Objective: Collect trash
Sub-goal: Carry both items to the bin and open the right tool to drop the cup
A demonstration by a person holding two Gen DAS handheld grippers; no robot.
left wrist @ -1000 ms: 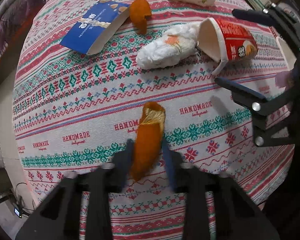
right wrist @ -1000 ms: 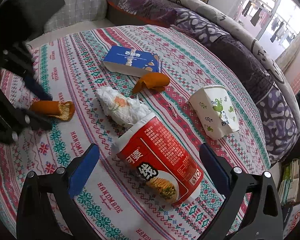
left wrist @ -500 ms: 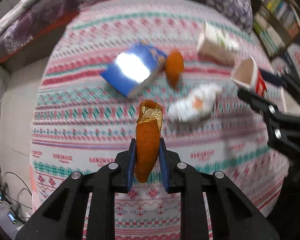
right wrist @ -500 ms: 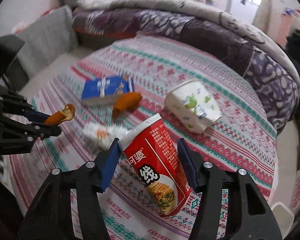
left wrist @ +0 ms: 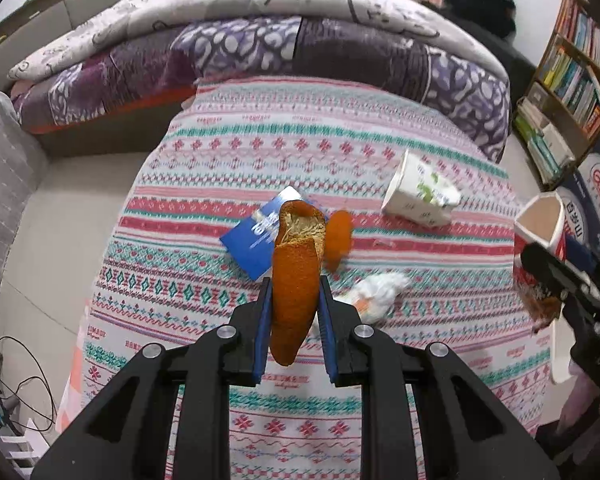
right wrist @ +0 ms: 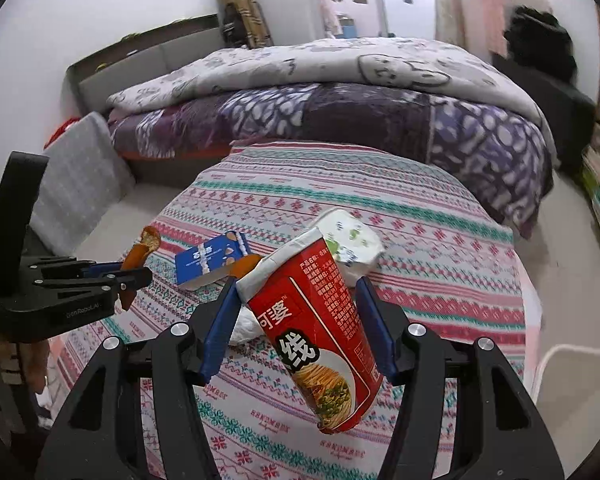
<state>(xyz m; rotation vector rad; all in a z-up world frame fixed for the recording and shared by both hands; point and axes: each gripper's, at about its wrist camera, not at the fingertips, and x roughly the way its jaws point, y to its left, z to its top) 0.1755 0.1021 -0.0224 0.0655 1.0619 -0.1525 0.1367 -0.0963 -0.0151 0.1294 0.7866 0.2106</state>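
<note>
Peel (left wrist: 296, 280) of orange, light, soft and easy to bend, clamped near its lower half by left gripper (left wrist: 292, 316), lifted above the near part of patterned tablecloth (left wrist: 340, 160). Red noodle cup (right wrist: 320, 332), light thin paper that can crush, squeezed across its middle by right gripper (right wrist: 296, 324), also off the table. Better gripped gently. Remaining further away: blue box (left wrist: 252, 244), second peel (left wrist: 338, 236), white tissue (left wrist: 376, 292), white cup (left wrist: 420, 192).

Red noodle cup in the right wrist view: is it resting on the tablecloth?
No. The red noodle cup hangs tilted between the right gripper's blue pads, clear of the tablecloth.
</note>
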